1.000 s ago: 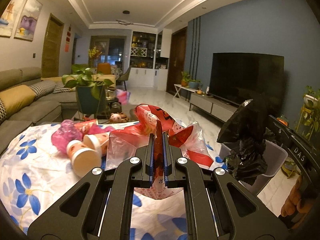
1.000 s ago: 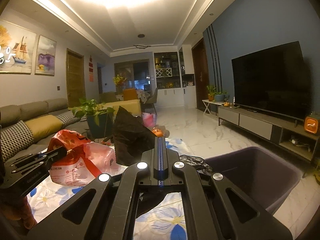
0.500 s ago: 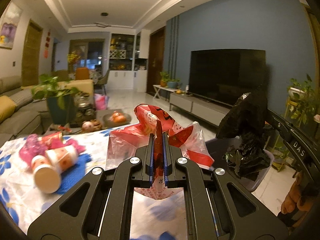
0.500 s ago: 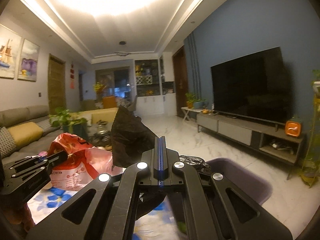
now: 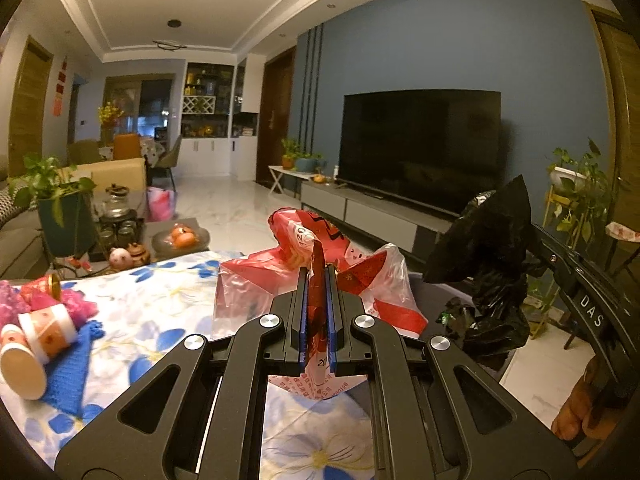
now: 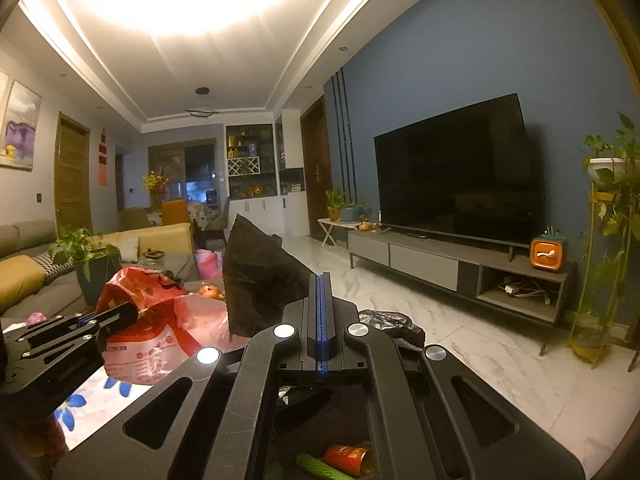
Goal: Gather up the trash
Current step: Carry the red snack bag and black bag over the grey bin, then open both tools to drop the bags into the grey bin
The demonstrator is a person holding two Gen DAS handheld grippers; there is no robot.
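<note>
My left gripper (image 5: 318, 274) is shut on a fold of a red and clear plastic bag (image 5: 248, 288), which hangs over the edge of the flowered tablecloth (image 5: 160, 300). The same red bag (image 6: 160, 320) and left gripper (image 6: 128, 312) show at the left of the right wrist view. My right gripper (image 6: 320, 280) is shut on a crumpled black bag (image 6: 256, 280), which also hangs at the right of the left wrist view (image 5: 488, 248). Below the right gripper lies a dark bin interior with an orange can (image 6: 348, 456) and a green piece (image 6: 320, 468).
Two paper cups (image 5: 36, 344), pink wrapping (image 5: 40, 304) and a blue knitted cloth (image 5: 76, 364) lie on the table's left. A low tea table (image 5: 176, 236), a potted plant (image 5: 60, 216), the TV stand (image 6: 460, 268) and a plant rack (image 6: 604, 240) ring the marble floor.
Both grippers have swung to the right with their bags, away from the sofa and toward the TV wall. The cups have slid to the left edge of view, and bin contents now show under the right gripper.
</note>
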